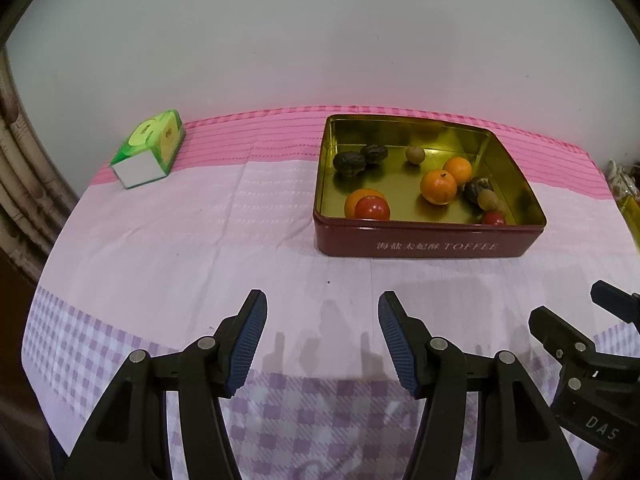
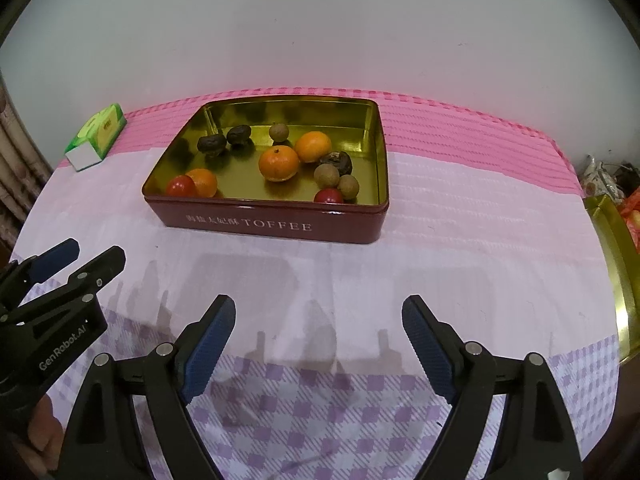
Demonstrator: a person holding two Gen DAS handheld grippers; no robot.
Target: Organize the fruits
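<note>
A dark red toffee tin (image 1: pixel 428 244) (image 2: pixel 276 226) with a gold inside stands on the pink cloth. In it lie oranges (image 1: pixel 438 187) (image 2: pixel 279 164), red cherry tomatoes (image 1: pixel 373 208) (image 2: pixel 181 186), dark wrinkled fruits (image 1: pixel 349 162) (image 2: pixel 212 143) and small tan round fruits (image 1: pixel 414 154) (image 2: pixel 326 176). My left gripper (image 1: pixel 322 300) hangs open over bare cloth in front of the tin, nothing between its blue pads. My right gripper (image 2: pixel 318 304) is open wide, also empty, in front of the tin. Each gripper shows at the edge of the other's view (image 1: pixel 584 320) (image 2: pixel 76 256).
A green and white tissue box (image 1: pixel 149 152) (image 2: pixel 96 136) lies at the back left near the wall. A gold tin lid or tray (image 2: pixel 618 272) sits at the table's right edge. Purple checked cloth (image 2: pixel 320 412) covers the near part of the table.
</note>
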